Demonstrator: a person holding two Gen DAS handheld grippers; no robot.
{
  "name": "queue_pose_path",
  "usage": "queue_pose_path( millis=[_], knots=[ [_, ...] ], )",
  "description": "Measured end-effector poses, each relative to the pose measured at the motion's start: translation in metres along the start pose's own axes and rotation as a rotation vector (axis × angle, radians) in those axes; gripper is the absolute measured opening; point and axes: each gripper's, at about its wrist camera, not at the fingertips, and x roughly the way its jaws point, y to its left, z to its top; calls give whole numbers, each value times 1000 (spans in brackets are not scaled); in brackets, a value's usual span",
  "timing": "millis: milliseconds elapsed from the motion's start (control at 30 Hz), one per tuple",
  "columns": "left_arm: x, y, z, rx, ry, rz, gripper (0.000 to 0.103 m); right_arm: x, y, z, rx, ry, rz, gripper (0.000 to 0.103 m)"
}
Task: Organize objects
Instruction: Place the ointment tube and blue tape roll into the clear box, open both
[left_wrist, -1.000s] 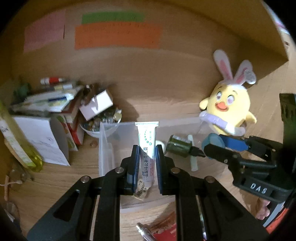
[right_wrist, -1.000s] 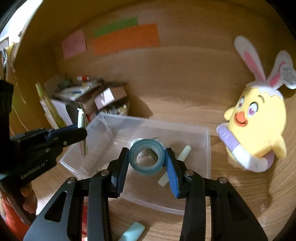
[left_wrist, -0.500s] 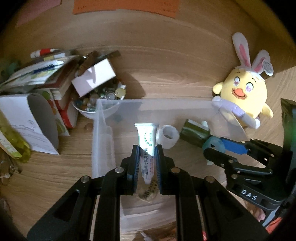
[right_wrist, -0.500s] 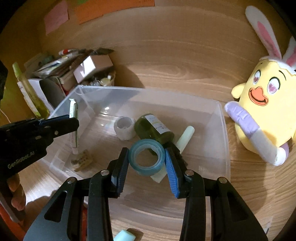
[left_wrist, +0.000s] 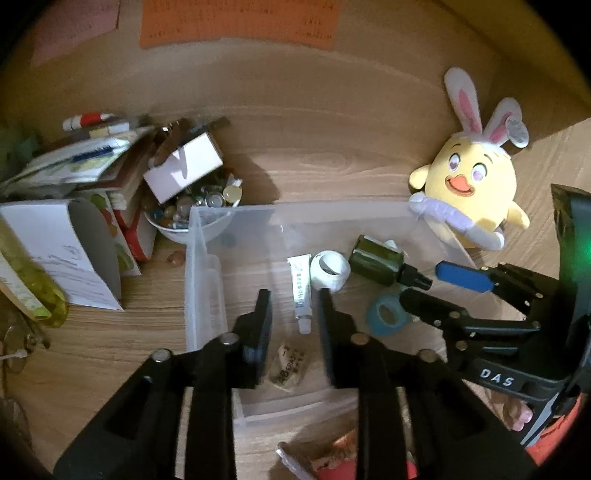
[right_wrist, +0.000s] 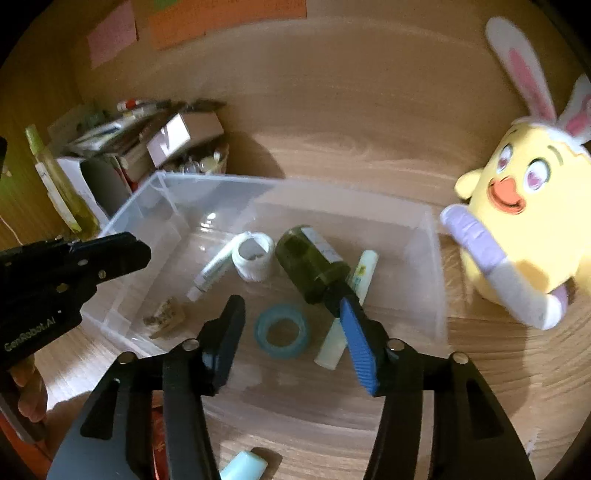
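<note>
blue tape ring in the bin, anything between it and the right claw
Nothing visible. The blue tape ring lies flat on the bin floor just beyond the open right claw; the green bottle lies off to the side.

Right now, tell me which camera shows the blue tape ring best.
Right wrist: the blue tape ring lies whole and unobstructed on the clear bin floor, between the open right tool fingers. The left wrist view shows it smaller, its right edge hidden behind the right tool.

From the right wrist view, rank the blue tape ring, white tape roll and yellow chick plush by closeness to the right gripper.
1. Blue tape ring, on the bin floor directly between the open fingers of the right gripper.
2. White tape roll, deeper in the bin, slightly left.
3. Yellow chick plush, outside the bin, far right.
</note>
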Motion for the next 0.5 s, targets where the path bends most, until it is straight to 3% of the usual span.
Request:
queue_pose_path(
  millis=[167,333,500],
  knots=[
    [-29,-3,-2,5,-63,18,53,-26,1,1,-2,-53,8,62],
    [-60,-8,-8,23,-126,47,68,-58,7,-7,-15,-114,15,76],
    [-89,-10,-19,25,-178,77,94,-88,12,-18,-26,-169,12,85]
  ],
)
